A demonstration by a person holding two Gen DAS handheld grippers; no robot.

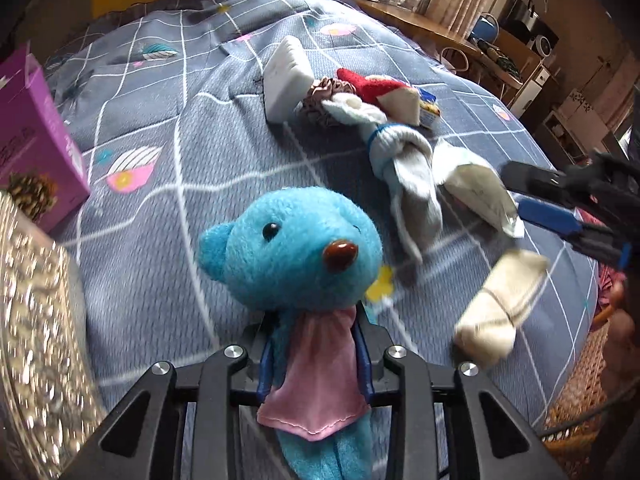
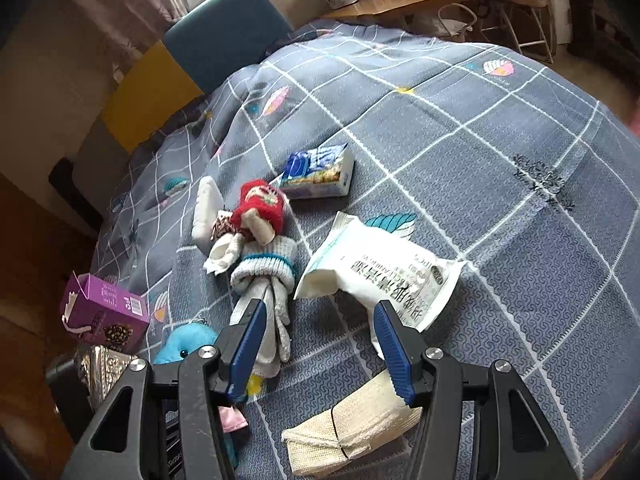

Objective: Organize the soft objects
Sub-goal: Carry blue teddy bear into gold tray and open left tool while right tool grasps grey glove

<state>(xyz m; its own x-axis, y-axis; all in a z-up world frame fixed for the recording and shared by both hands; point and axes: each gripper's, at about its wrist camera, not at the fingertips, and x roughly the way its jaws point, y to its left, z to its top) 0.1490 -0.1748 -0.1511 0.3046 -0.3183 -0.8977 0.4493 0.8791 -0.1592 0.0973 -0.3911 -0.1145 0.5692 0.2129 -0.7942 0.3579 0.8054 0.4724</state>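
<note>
My left gripper (image 1: 316, 344) pinches the blue teddy (image 1: 296, 248) by its body, near the bed's (image 2: 500, 128) left edge beside a purple box (image 2: 105, 312). My right gripper (image 2: 324, 344) hangs with jaws spread and empty over a cream roll (image 2: 352, 432) and grey socks (image 2: 264, 280). The far-right quilt lies open. The white packet's (image 2: 380, 272) print is unreadable.

A blue plush bear (image 1: 296, 252) with a pink bib stands upright on the grey checked bedspread (image 2: 460, 128). Near it a pale knotted sock bundle (image 1: 400, 160) lies stretched out, a red sock (image 1: 372, 84) beyond it. A folded cream cloth (image 2: 352, 432) lies apart, closer in.
</note>
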